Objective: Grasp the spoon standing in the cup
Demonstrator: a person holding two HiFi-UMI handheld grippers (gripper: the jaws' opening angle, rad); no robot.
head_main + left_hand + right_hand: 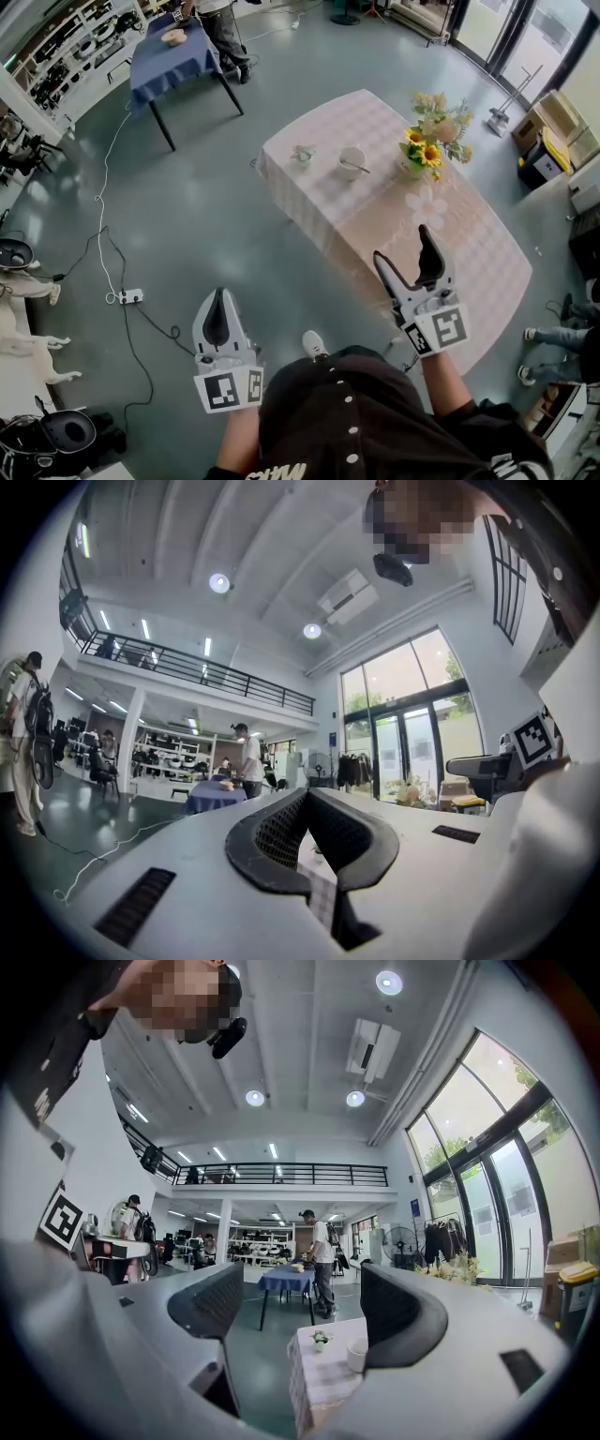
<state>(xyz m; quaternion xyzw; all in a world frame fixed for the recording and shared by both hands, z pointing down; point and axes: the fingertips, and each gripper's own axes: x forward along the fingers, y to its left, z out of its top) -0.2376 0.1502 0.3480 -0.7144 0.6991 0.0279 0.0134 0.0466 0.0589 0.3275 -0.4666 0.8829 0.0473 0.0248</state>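
Cable (101, 211) trails over the smooth grey floor to a white power strip (130, 296), left of the left hand-held gripper (222, 323). That one's black ribbed pads meet at the tips and grip nothing. Far ahead of it stands a desk under a blue cloth (173, 58).

Ahead and to the right, a rounded desk (469, 253) wears a pale checked cloth. A small white vase (302, 153) stands on it, just left of a round white cup (352, 161). The thin spoon (354, 167) leans in that cup. The cup is well ahead of the right hand-held gripper (417, 272) and slightly to its left, with only bare cloth between them. Yellow flowers (427, 141) sit right of the cup. The right hand-held gripper's jaws stand wide apart and empty, framing the vase and cup (357, 1354) in its own view.
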